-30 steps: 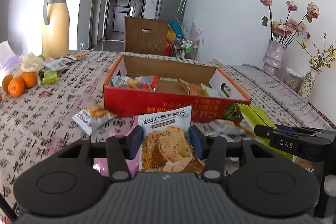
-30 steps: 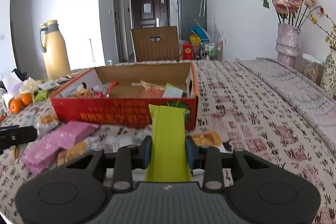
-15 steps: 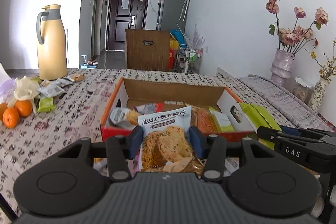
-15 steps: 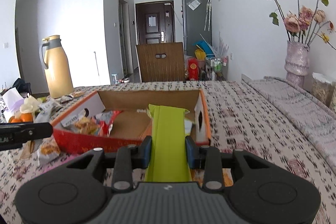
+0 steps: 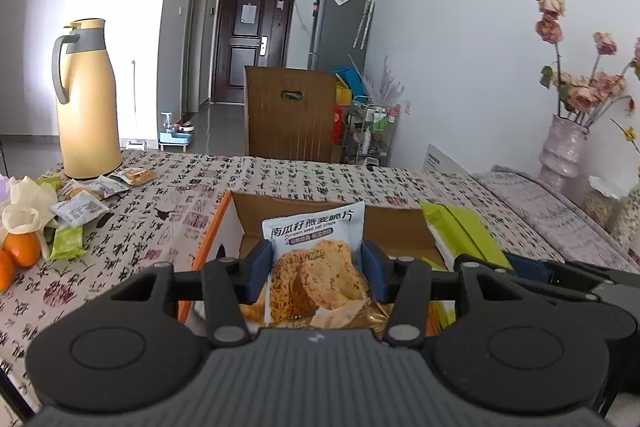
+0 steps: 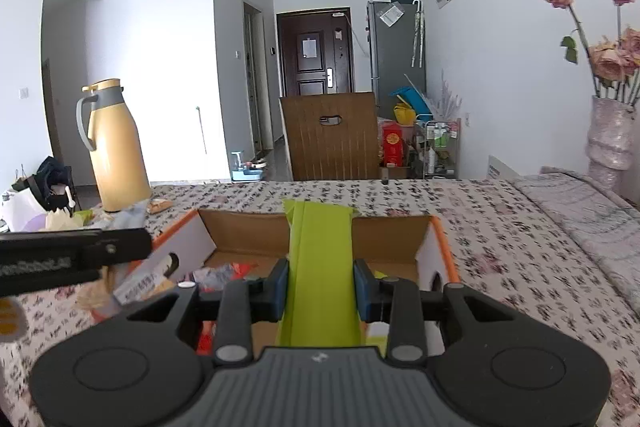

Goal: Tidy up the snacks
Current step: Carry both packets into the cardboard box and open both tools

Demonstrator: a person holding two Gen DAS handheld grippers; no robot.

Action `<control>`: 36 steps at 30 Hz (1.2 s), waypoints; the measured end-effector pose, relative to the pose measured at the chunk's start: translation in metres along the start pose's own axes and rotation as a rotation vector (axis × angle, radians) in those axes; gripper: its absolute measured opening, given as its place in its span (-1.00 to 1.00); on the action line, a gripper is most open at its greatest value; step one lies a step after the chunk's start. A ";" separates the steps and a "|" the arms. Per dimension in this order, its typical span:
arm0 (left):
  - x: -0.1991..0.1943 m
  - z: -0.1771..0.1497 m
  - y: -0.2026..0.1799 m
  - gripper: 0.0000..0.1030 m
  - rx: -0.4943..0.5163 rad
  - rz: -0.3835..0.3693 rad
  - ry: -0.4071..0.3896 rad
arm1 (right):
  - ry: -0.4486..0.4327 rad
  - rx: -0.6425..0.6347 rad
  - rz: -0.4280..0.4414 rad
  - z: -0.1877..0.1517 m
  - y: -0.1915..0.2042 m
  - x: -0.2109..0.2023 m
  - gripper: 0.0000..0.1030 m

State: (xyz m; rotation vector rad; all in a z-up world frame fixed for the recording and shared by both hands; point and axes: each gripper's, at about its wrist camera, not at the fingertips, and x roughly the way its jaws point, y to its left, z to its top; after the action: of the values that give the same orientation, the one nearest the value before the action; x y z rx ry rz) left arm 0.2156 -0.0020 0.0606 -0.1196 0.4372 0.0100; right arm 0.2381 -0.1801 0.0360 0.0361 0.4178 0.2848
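Note:
My left gripper point(image 5: 316, 273) is shut on a white packet of oat crisps point(image 5: 320, 259), held over the open cardboard box point(image 5: 224, 227) with orange edges. My right gripper point(image 6: 320, 287) is shut on a lime-green snack packet point(image 6: 320, 259), also over that box point(image 6: 436, 247). In the left wrist view the green packet point(image 5: 460, 231) and the right gripper's body show at the right. Several snack packets point(image 6: 224, 273) lie inside the box. The left gripper's body crosses the left edge of the right wrist view.
A yellow thermos jug point(image 5: 86, 103) stands at the table's far left, with loose snack packets point(image 5: 80, 207) and oranges point(image 5: 22, 251) near it. A vase of dried roses point(image 5: 564, 147) stands at the right. A wooden chair back point(image 5: 290, 115) rises beyond the patterned tablecloth point(image 5: 320, 179).
Both grippers have risen and moved forward with their packets, from in front of the box's red front wall to above its opening. The loose packets on the near table have dropped out of view.

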 end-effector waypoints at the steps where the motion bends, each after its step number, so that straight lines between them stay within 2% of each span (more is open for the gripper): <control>1: 0.006 0.003 0.001 -0.03 -0.007 0.002 0.003 | 0.000 0.001 0.005 0.002 0.001 0.006 -0.38; 6: 0.032 0.007 0.012 -0.03 -0.048 0.015 0.018 | 0.012 0.004 0.012 0.002 0.003 0.032 -0.38; 13: 0.056 -0.004 0.023 -0.03 -0.063 0.008 0.071 | 0.020 0.031 0.011 -0.007 -0.008 0.051 -0.38; 20: 0.057 -0.009 0.026 -0.02 -0.069 0.004 0.079 | 0.048 0.059 0.013 -0.012 -0.015 0.056 -0.36; 22: 0.054 -0.010 0.026 0.24 -0.071 0.009 0.068 | 0.059 0.069 0.004 -0.014 -0.016 0.058 -0.33; 23: 0.052 -0.010 0.026 0.55 -0.074 0.012 0.057 | 0.056 0.079 0.001 -0.014 -0.018 0.057 -0.25; 24: 0.049 -0.009 0.026 0.81 -0.077 0.025 0.040 | 0.053 0.093 0.004 -0.014 -0.020 0.056 0.07; 25: 0.046 -0.009 0.027 0.94 -0.082 0.041 0.022 | 0.046 0.108 0.003 -0.014 -0.022 0.055 0.29; 26: 0.043 -0.008 0.027 1.00 -0.088 0.052 0.005 | 0.038 0.114 -0.004 -0.014 -0.024 0.053 0.70; 27: 0.040 -0.007 0.027 1.00 -0.093 0.062 -0.008 | 0.031 0.114 -0.014 -0.014 -0.024 0.052 0.91; 29: 0.038 -0.006 0.027 1.00 -0.099 0.064 -0.015 | 0.015 0.116 -0.017 -0.014 -0.025 0.050 1.00; 36: 0.036 -0.004 0.028 1.00 -0.093 0.062 -0.012 | 0.009 0.127 -0.016 -0.014 -0.026 0.051 1.00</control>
State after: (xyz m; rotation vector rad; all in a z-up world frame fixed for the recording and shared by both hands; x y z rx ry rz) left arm 0.2458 0.0244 0.0381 -0.1974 0.4287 0.0919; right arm 0.2837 -0.1916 0.0008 0.1562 0.4445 0.2426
